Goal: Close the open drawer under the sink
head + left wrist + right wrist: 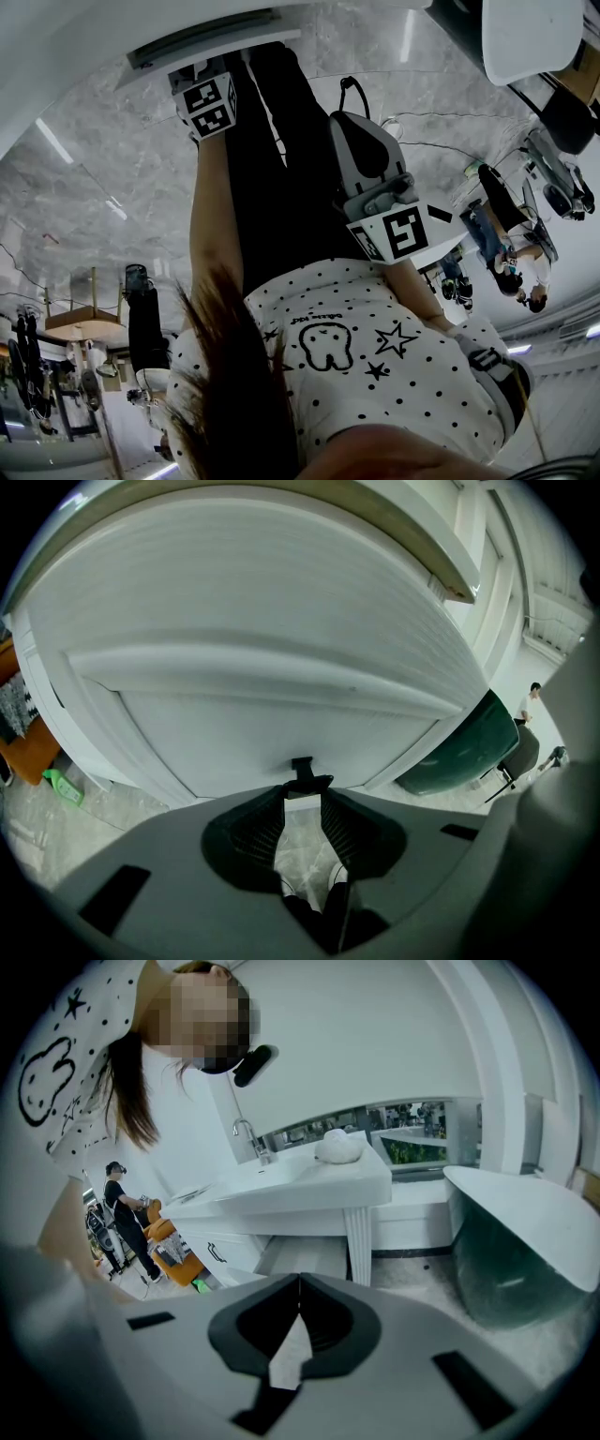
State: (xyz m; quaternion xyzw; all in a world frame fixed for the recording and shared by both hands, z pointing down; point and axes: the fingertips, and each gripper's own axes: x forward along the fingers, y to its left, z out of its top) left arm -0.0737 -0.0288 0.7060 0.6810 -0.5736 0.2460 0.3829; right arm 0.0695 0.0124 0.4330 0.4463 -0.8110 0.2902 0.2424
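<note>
The white drawer front (281, 719) fills the left gripper view, under a wide white ledge. My left gripper (302, 794) stands open, its fingertips right at a small black handle (302, 772) on the drawer's lower edge; whether they press it I cannot tell. In the head view the drawer's white edge (206, 42) lies at the top, just beyond the left marker cube (211, 103). My right gripper (300, 1283) is shut on nothing and held away from the drawer, facing a white sink counter (281, 1190) with a faucet (246, 1138). Its cube (398, 234) shows mid-frame.
The holder's black trousers (281, 169) and dotted shirt (375, 375) fill the head view over a grey marble floor (112, 169). A dark green tub (516, 1251) stands right. A white counter leg (359, 1241), an orange seat (173, 1255) and a standing person (127, 1218) are behind.
</note>
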